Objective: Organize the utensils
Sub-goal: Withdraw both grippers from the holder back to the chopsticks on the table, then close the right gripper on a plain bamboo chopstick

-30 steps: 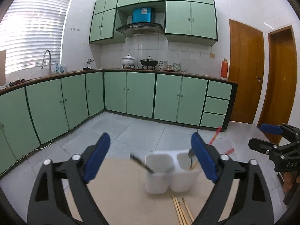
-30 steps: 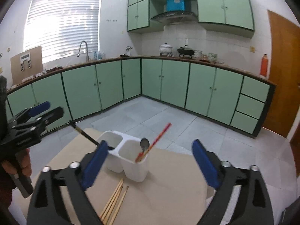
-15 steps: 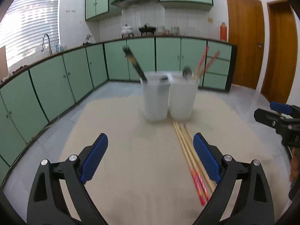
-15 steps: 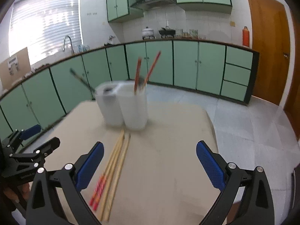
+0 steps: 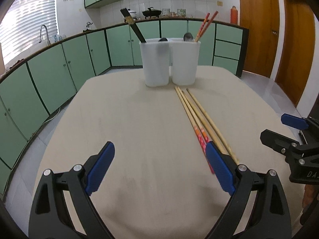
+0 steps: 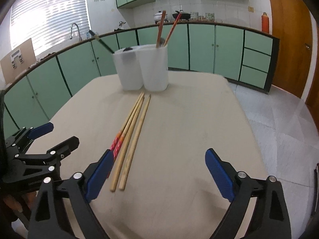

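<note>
A white two-compartment holder (image 5: 169, 65) (image 6: 143, 69) stands at the far side of the beige table (image 5: 139, 119). Its left cup holds a black-handled utensil (image 5: 135, 27) and a dark spoon (image 5: 163, 39). Its right cup holds a metal spoon (image 5: 188, 36) and two red chopsticks (image 5: 206, 25). Wooden chopsticks (image 5: 197, 117) (image 6: 131, 127), two with red patterned ends, lie in front of the holder. My left gripper (image 5: 158, 148) (image 6: 61, 133) is open and empty, left of their near ends. My right gripper (image 6: 159, 153) (image 5: 279, 129) is wide and closing slightly, with nothing between its fingers, just right of them.
Green kitchen cabinets (image 5: 59, 73) and a counter with a sink and pots run around behind the table. Two wooden doors (image 5: 259, 29) stand at the right. Tiled floor (image 6: 279, 123) lies beyond the table's right edge.
Both grippers have come down toward the table and tipped forward. The holder now sits higher in view, and the loose chopsticks reach between the two grippers.
</note>
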